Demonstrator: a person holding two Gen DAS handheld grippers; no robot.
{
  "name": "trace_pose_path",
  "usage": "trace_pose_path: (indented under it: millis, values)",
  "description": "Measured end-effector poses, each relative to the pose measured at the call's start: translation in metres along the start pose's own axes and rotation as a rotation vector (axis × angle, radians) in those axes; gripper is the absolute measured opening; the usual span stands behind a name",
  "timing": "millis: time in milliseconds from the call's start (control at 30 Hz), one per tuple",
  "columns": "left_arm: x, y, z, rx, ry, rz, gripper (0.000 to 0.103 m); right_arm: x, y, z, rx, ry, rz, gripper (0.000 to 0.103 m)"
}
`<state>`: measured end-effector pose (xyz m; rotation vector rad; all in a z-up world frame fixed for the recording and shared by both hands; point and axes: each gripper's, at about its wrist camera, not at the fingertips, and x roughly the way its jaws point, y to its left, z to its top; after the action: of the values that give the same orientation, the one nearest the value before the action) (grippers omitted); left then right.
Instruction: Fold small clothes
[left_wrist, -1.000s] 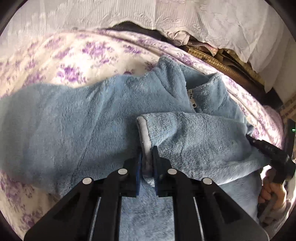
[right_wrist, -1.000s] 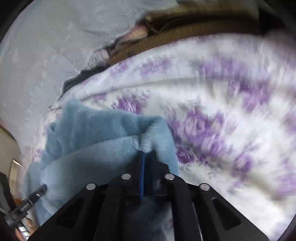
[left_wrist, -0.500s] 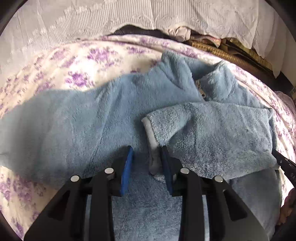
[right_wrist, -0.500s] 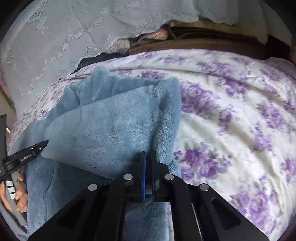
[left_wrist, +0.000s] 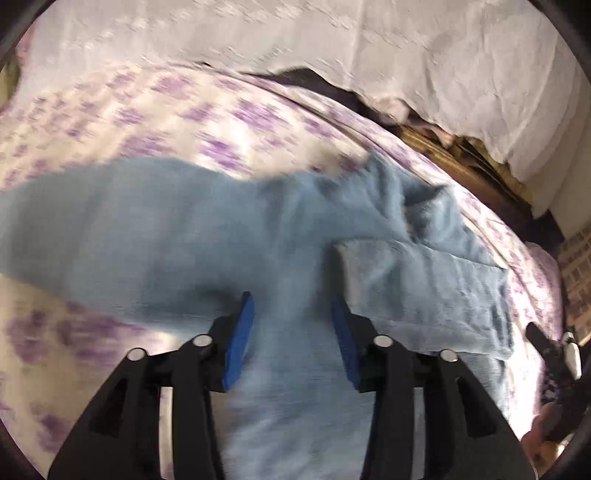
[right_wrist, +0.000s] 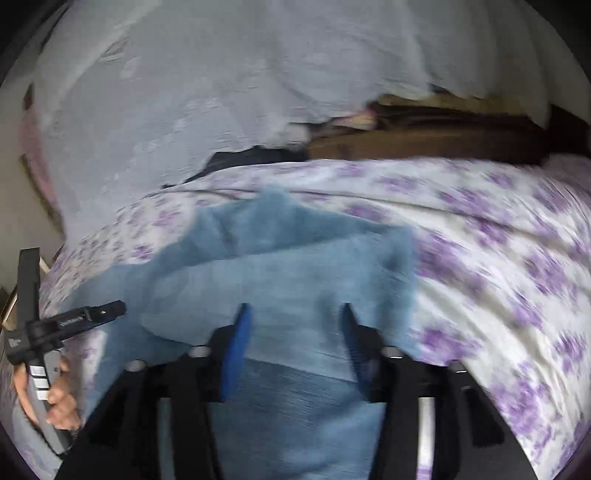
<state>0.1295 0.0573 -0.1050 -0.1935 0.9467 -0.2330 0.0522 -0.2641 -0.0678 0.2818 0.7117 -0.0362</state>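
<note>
A: Entry. Where's the garment?

B: Blue fleece top (left_wrist: 207, 236) lies flat on the bed, on the purple-flowered sheet (left_wrist: 122, 122). One sleeve (left_wrist: 417, 280) is folded across the body, cuff end near mid-chest. Other sleeve stretches out toward the left of the left wrist view. Collar (left_wrist: 410, 192) points to the far side.

A: Left tongs?

B: Left tongs (left_wrist: 291, 332) spread wide, blue pads apart, nothing between them but fleece below. Folded cuff sits just beyond the right-hand pad; touching or not, can't tell, pic is blurred.

A: Right tongs?

B: Right tongs (right_wrist: 293, 336) also wide apart, holding nothing, over the folded side of the top (right_wrist: 295, 269). Garment edge just beside them, w/ bare sheet (right_wrist: 498, 258) to the right.

A: Anything else in shot?

B: In the right wrist view the left tool's black body shows at far left, w/ the person's left hand (right_wrist: 55, 395) round its handle. White lace-patterned cloth (left_wrist: 369, 48) hangs behind the bed, w/ a dark gap and some brown stuff under its hem. Both frames are smeared, so fine detail is unreadable.
</note>
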Motion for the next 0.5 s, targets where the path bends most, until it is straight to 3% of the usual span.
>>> trace_pose_path:
  millis: [67, 133, 167, 367, 500]
  values:
    - [-0.008, 0.019, 0.0, -0.042, -0.003, 0.024, 0.047, 0.025, 0.018, 0.004, -0.043, 0.056, -0.003, 0.064]
    - [-0.016, 0.043, -0.002, -0.106, 0.004, 0.039, 0.047, 0.074, 0.027, -0.009, -0.074, 0.186, -0.028, 0.069]
    - [-0.019, 0.059, -0.002, -0.153, 0.01, 0.038, 0.047, 0.087, 0.026, -0.017, -0.082, 0.209, -0.043, 0.069]
    - [-0.042, 0.159, 0.003, -0.473, -0.027, 0.045, 0.057, 0.007, 0.018, -0.023, -0.059, -0.059, -0.015, 0.069]
    - [-0.039, 0.216, 0.001, -0.665, -0.053, -0.032, 0.057, -0.013, -0.011, -0.042, 0.077, -0.104, 0.012, 0.069]
